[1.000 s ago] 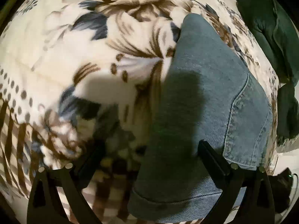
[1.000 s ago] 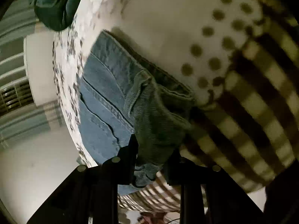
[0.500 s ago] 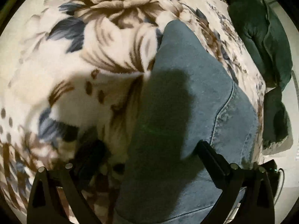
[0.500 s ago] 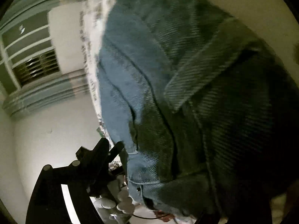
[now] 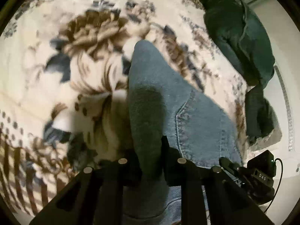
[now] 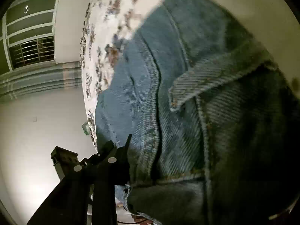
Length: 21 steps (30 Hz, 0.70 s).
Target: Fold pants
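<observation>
Blue denim pants (image 5: 187,112) lie on a floral blanket (image 5: 90,56), running from the middle of the left wrist view down between my fingers. My left gripper (image 5: 150,159) is shut on a fold of the denim. In the right wrist view the pants (image 6: 187,93) fill most of the frame, with a belt loop and waistband seams close to the lens. My right gripper (image 6: 161,161) is shut on the pants; only its left finger (image 6: 120,157) shows, the other is hidden behind denim. The right gripper also shows in the left wrist view (image 5: 249,174), at the pants' lower right edge.
A dark green garment (image 5: 241,43) lies bunched at the blanket's far right edge. The blanket's striped and dotted border (image 5: 22,150) is at the lower left. A window with bars (image 6: 31,50) and a white wall (image 6: 37,131) are beyond the bed's edge.
My left gripper has closed from wide open onto a fold of the pants. My right gripper has lifted its hold, so the denim now fills its view.
</observation>
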### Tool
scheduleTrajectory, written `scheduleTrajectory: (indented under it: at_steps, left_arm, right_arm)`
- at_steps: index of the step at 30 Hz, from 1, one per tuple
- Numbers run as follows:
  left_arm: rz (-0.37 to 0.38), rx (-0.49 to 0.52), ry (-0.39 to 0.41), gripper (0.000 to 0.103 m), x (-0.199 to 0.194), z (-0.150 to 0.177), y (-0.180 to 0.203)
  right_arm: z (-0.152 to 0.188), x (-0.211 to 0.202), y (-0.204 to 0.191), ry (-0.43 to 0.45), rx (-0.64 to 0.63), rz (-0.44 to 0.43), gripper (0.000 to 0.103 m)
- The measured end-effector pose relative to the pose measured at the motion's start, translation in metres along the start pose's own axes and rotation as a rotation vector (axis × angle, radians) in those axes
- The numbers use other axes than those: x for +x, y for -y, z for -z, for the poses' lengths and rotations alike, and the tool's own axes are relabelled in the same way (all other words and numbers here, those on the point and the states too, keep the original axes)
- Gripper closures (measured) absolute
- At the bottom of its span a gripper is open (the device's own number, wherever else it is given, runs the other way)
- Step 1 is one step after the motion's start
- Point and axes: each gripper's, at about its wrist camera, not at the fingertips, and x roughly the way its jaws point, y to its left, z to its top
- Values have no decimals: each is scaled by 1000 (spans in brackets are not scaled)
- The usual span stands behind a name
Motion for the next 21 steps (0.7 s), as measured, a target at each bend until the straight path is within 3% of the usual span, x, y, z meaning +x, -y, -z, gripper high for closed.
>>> scheduleTrajectory:
  at_steps: [5, 10, 15, 21]
  left_arm:
    - [18, 0, 62, 89, -47, -23, 16]
    - [49, 9, 131, 89, -81, -74, 14]
    - [83, 7, 189, 89, -92, -160, -18]
    - [84, -8, 230, 89, -84, -289, -87]
  right_arm:
    - [-9, -37, -47, -2, -47, -11, 72]
    - [-7, -64, -83, -2, -125, -23, 72]
    - [-39, -24, -163, 39, -198, -39, 72]
    - [-99, 86, -252, 75, -236, -49, 72]
